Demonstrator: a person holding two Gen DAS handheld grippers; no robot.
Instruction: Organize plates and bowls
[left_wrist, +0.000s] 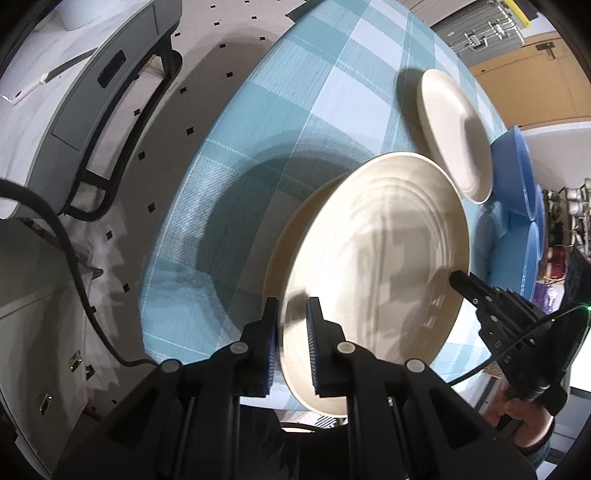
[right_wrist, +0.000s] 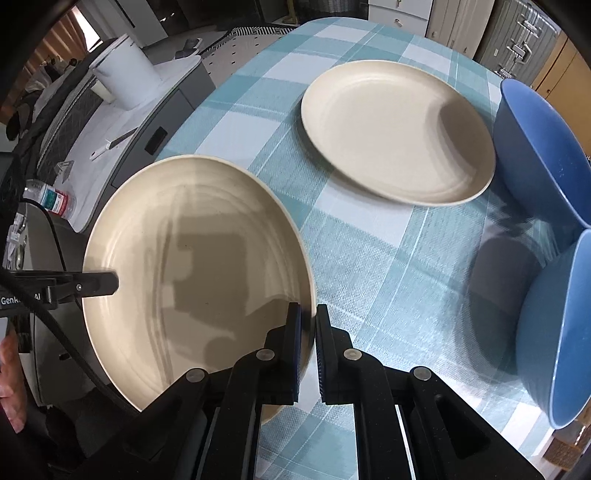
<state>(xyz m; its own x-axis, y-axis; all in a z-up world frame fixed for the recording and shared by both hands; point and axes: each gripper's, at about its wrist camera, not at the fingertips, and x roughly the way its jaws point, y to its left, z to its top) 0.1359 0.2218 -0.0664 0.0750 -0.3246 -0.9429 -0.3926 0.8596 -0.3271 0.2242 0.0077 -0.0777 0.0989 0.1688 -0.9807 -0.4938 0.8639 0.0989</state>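
A large cream plate (left_wrist: 376, 258) (right_wrist: 192, 266) hangs tilted above the checked tablecloth, held by opposite rims. My left gripper (left_wrist: 291, 319) is shut on its near rim in the left wrist view, and shows as a black tip (right_wrist: 107, 282) at the plate's left in the right wrist view. My right gripper (right_wrist: 307, 321) is shut on the plate's right rim; its tip (left_wrist: 458, 280) reaches over the far rim. A second cream plate (left_wrist: 454, 133) (right_wrist: 395, 129) lies flat on the table beyond. Two blue bowls (right_wrist: 535, 147) (right_wrist: 554, 325) stand at the right edge.
The teal and white tablecloth (right_wrist: 369, 258) (left_wrist: 258, 129) covers a round table. Left of it stands a grey and white cabinet with a white bucket (right_wrist: 125, 74) and a small bottle (right_wrist: 51, 199). A black cable (left_wrist: 74, 258) trails on the left. A hand (left_wrist: 524, 417) grips the right tool.
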